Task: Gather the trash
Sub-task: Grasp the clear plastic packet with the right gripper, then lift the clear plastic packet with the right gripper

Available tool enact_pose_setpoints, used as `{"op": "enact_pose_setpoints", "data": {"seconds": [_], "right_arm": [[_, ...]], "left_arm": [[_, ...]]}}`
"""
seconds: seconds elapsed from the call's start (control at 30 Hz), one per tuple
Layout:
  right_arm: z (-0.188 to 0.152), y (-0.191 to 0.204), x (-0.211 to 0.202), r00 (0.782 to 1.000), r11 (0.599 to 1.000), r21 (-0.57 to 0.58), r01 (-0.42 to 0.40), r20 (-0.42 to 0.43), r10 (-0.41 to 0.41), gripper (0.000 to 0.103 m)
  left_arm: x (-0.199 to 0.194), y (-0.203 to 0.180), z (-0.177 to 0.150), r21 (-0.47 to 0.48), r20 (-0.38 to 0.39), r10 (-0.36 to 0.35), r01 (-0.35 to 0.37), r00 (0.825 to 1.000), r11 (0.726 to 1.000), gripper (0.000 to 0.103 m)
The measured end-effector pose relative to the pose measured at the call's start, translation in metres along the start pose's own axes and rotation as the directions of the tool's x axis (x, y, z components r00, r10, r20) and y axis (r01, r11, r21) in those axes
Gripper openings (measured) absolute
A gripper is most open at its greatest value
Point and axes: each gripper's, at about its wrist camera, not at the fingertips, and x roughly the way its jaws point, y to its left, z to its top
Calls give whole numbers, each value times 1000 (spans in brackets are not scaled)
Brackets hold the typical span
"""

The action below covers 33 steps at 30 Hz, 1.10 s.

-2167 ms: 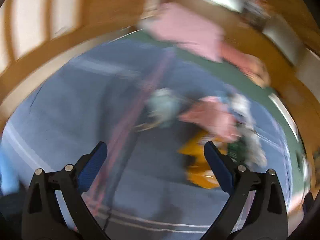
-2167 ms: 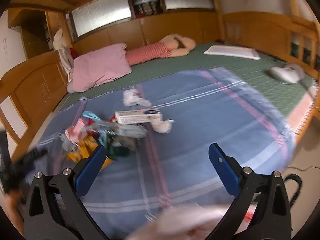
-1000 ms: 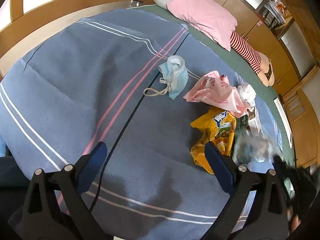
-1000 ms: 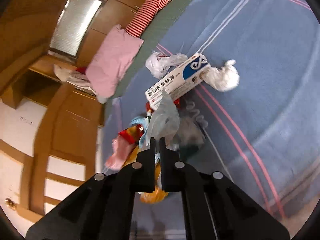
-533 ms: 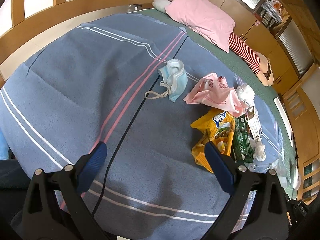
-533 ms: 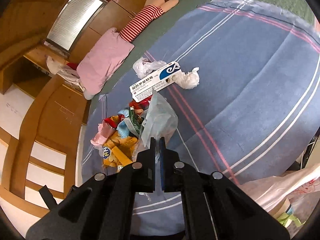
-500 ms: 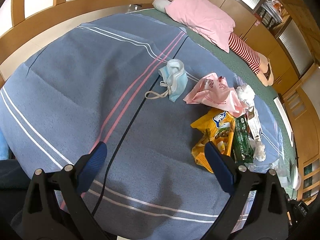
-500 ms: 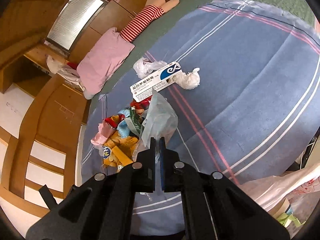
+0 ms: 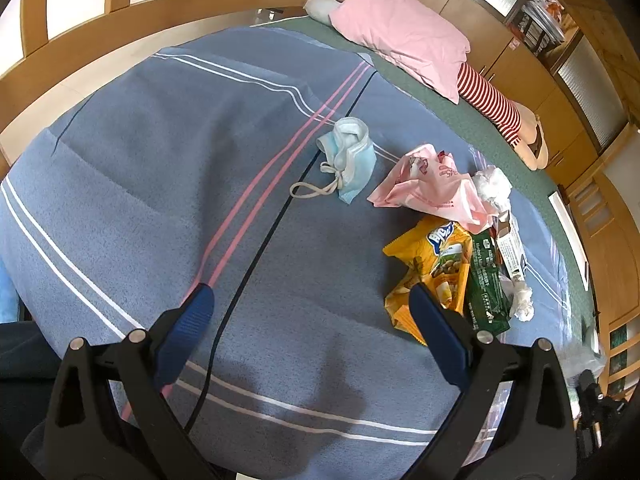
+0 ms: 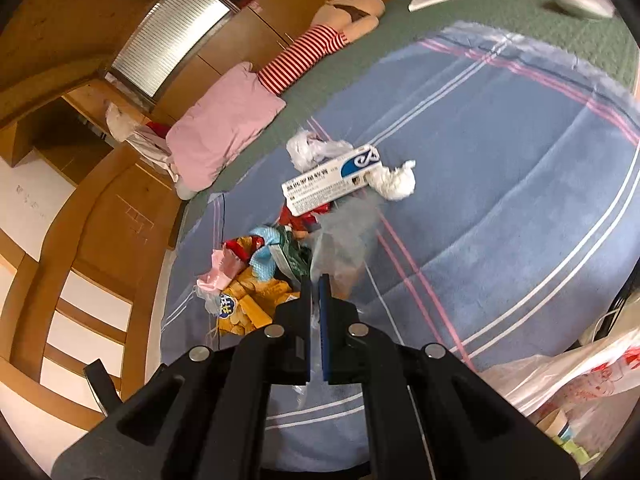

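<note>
My right gripper (image 10: 315, 280) is shut on a thin clear plastic wrapper (image 10: 347, 236), which hangs above the blue blanket (image 10: 500, 184). Beneath it lies a litter pile: a white and blue carton (image 10: 332, 180), crumpled white tissue (image 10: 394, 184), a yellow snack bag (image 10: 248, 308) and a pink bag (image 10: 218, 276). In the left wrist view my left gripper (image 9: 308, 304) stands open over bare blanket (image 9: 160, 152). Ahead of it lie a blue face mask (image 9: 348, 156), the pink bag (image 9: 432, 188), the yellow snack bag (image 9: 432, 264) and a green packet (image 9: 486, 284).
A white plastic bag (image 10: 568, 384) with red print hangs open at the bed's lower right edge. A pink pillow (image 10: 224, 128) and a striped doll (image 10: 316, 52) lie on the green mattress behind. Wooden bed rails (image 9: 120, 28) border the left side.
My right gripper has lifted the clear wrapper up and away from the litter pile, rolling as it went. The left gripper has stayed where it was, still open.
</note>
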Motion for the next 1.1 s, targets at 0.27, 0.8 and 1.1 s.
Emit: {"op": "enact_pose_setpoints", "data": {"seconds": [0.27,0.8,1.1], "right_arm": [[1,4,4,991,984,-116,135,2,-136,5],[-19,-17,32,978,985,-120,126,-149,-143,6],[-18,-7,69,953,955,-193,224,-164,-256,70]], "left_arm": [[3,0,-1,-3,-14,5,-5,1000,1000,97],[7,4,-3,-20,-30,23,-23,999,1000,97],[8,0,-4,2,-32,36,-36,999,999,98]]}}
